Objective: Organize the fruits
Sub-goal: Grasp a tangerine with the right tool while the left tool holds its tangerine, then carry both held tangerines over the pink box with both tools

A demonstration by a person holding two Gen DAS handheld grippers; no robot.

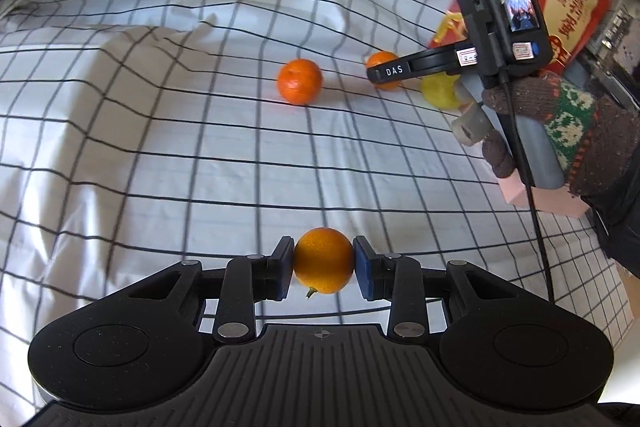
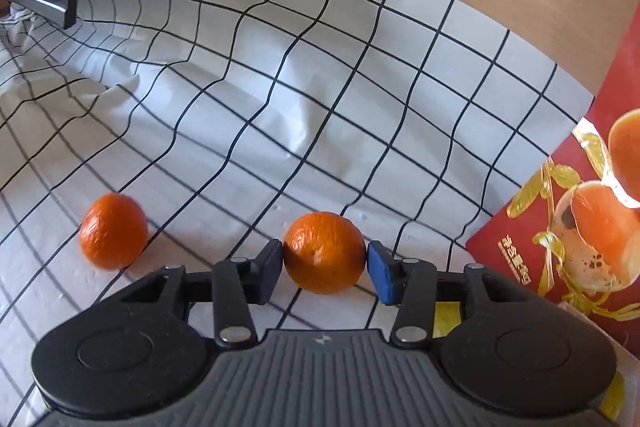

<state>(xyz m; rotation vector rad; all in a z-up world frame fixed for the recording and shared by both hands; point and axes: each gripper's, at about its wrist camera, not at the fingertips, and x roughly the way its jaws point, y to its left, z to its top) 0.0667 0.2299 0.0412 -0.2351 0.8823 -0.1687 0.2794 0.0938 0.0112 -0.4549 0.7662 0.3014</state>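
Right now my left tongs (image 1: 323,264) are clamped on a smooth orange (image 1: 324,259), stem pointing down, held just above the checked cloth (image 1: 160,147). My right tongs (image 2: 325,259) sit around a second, rougher orange (image 2: 324,251): the left pad touches its skin, the right pad looks a hair off, so I judge the grip not quite closed. That fruit seems to rest on the cloth; I cannot tell for sure. A third orange (image 2: 113,231) lies loose to the left of the right tongs, near but apart, and in the left view it sits far ahead. A yellow fruit (image 1: 440,91) lies just beside the right tool, by the red box (image 2: 580,247). Being round, the fruit has no long axis to align with. The right hand is nearer the loose orange.
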